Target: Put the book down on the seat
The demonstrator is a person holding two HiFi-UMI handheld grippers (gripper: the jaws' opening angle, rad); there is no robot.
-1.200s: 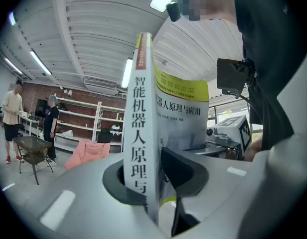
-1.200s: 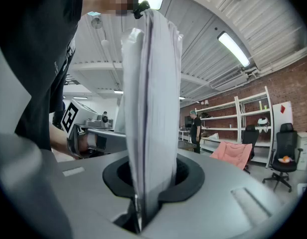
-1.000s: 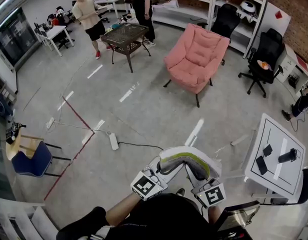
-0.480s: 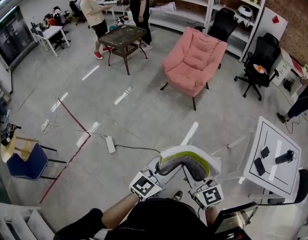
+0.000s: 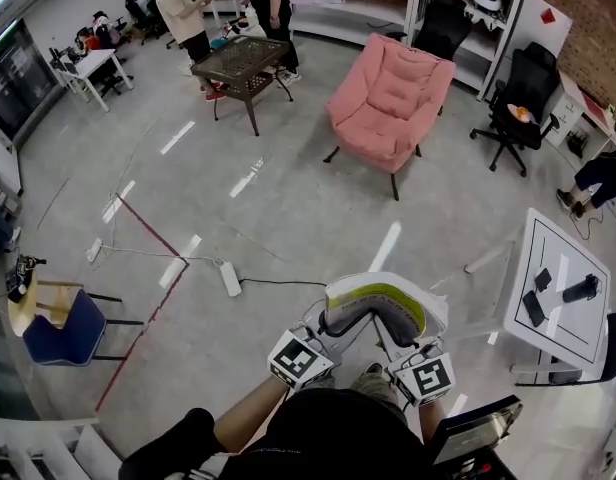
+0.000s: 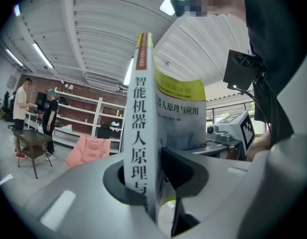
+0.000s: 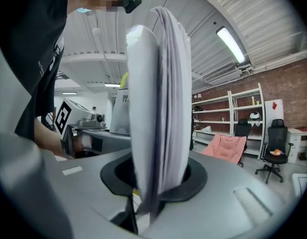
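A white book with a yellow-green cover band is held low in front of my body, above the grey floor. My left gripper is shut on its spine end; in the left gripper view the spine with black print stands upright between the dark pads of the left gripper. My right gripper grips the page-edge side. In the right gripper view the white page block fills the jaws of the right gripper. The pink armchair stands well ahead, its seat bare.
A dark wicker coffee table stands left of the armchair, with two people behind it. A white table with black items is at the right. Black office chairs and shelves line the back. A power strip and a cable lie on the floor.
The head view has shifted a little over the floor, and the white table sits lower right. The person in the light shirt has moved further back. Both grippers still hold the book.
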